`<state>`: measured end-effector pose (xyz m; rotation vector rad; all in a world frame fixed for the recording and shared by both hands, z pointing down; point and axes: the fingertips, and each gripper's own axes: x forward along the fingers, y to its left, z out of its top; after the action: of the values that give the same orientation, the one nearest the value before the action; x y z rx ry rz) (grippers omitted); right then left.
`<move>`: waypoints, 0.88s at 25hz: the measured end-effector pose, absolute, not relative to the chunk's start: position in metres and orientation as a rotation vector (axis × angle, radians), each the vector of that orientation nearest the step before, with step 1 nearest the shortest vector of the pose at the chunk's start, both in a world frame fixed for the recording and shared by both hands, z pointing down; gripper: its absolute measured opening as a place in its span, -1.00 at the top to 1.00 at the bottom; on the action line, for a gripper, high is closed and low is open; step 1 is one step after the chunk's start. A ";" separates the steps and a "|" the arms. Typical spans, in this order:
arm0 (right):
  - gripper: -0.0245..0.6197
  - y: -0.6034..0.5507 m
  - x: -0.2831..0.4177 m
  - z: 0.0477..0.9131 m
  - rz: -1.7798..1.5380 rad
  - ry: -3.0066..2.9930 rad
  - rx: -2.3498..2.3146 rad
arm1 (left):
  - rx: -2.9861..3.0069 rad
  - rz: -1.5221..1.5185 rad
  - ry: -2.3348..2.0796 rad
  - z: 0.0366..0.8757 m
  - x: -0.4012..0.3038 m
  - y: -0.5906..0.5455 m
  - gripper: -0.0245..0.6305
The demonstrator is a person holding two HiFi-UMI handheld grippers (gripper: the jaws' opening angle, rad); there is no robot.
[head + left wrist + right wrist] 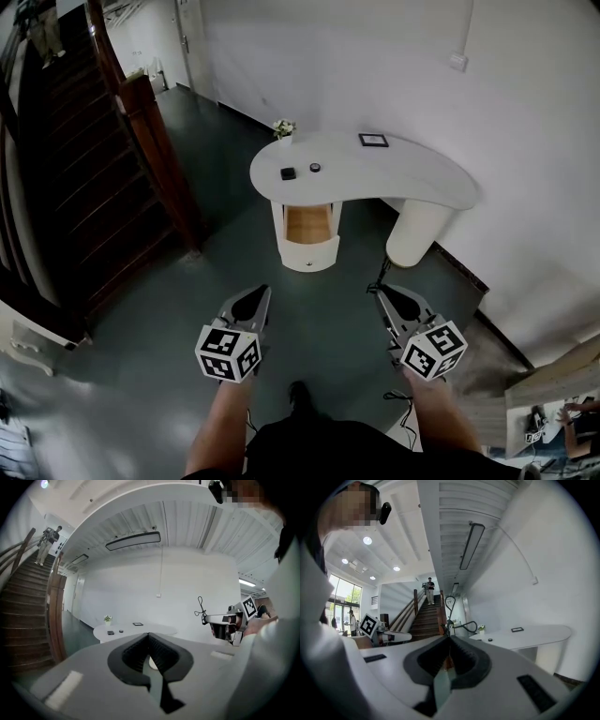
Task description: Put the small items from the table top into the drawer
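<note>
The person stands on the dark floor (234,244), well apart from the white curved surface (422,183), with both bare forearms reaching forward and down at about the same height. The left gripper (260,293) and the right gripper (380,292) are held side by side, tips angled slightly towards each other and aimed at the surface. In the left gripper view its jaws meet at the tip with nothing between them, and the right gripper view shows the same: jaws together, empty. On the surface lie a small black square item (288,173) and, just beside it, a small round dark item (315,168), with a little potted plant (284,128) at the far edge and a dark frame (373,141) further right. Below them the drawer (307,223) stands pulled out, its wooden inside showing. A wooden staircase (84,178) rises at the left.
</note>
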<state>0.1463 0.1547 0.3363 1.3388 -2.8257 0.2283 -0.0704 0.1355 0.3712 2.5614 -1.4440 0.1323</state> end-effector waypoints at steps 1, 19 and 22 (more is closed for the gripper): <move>0.85 0.148 0.144 0.338 0.235 -2.820 1.344 | 2.564 0.134 -1.437 0.372 -0.073 0.128 0.89; 0.85 0.056 0.071 0.331 0.209 -2.739 1.330 | 2.553 0.002 -1.369 0.372 -0.138 0.045 0.89; 0.85 0.044 0.058 0.328 0.202 -2.760 1.315 | 2.545 0.017 -1.378 0.375 -0.147 0.040 0.89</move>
<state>0.0585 0.0443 0.3278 1.3150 -2.7603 0.2016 -0.1466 0.0396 0.3751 2.5445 -1.3782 0.0168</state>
